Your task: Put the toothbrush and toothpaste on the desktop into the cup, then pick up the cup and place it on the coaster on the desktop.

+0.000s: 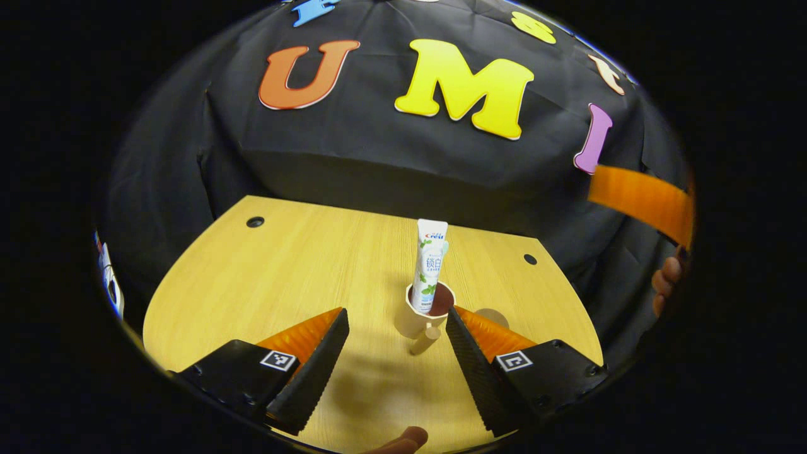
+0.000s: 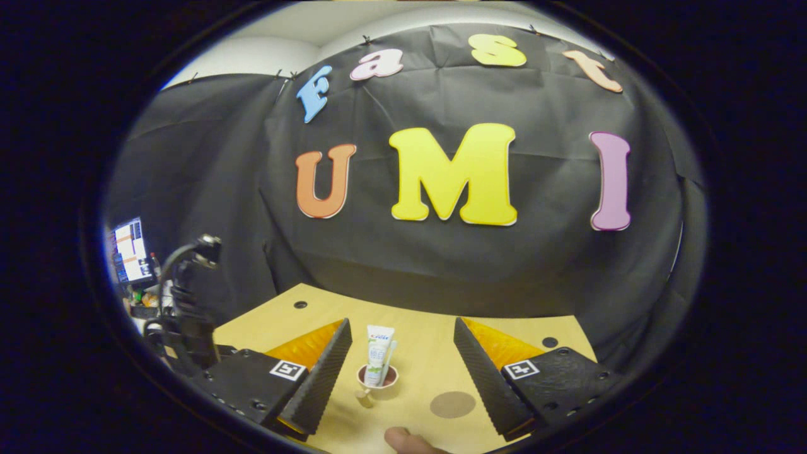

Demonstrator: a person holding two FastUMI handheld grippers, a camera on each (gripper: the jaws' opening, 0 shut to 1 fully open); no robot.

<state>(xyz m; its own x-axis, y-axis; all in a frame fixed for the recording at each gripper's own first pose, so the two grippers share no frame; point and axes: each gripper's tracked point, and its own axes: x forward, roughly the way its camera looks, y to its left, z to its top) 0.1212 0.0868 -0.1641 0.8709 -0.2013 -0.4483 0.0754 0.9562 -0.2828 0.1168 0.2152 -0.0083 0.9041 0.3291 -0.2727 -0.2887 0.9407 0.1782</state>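
Cup loaded and waiting on the worktop, coaster beside it

From the left: the left tool (image 1: pixel 397 328) hangs above the worktop (image 1: pixel 284 265) with its jaws spread wide and empty, lined up on the cup (image 1: pixel 419 312), probably to take it by its wall or handle. The toothpaste (image 1: pixel 430 265) stands upright inside it, with the toothbrush (image 2: pixel 389 358) leaning alongside, so the cup likely must stay level when lifted. To the cup's right lies the round coaster (image 2: pixel 452 404), close but apart. The right tool (image 2: pixel 400 369) hovers higher, jaws wide, holding nothing.
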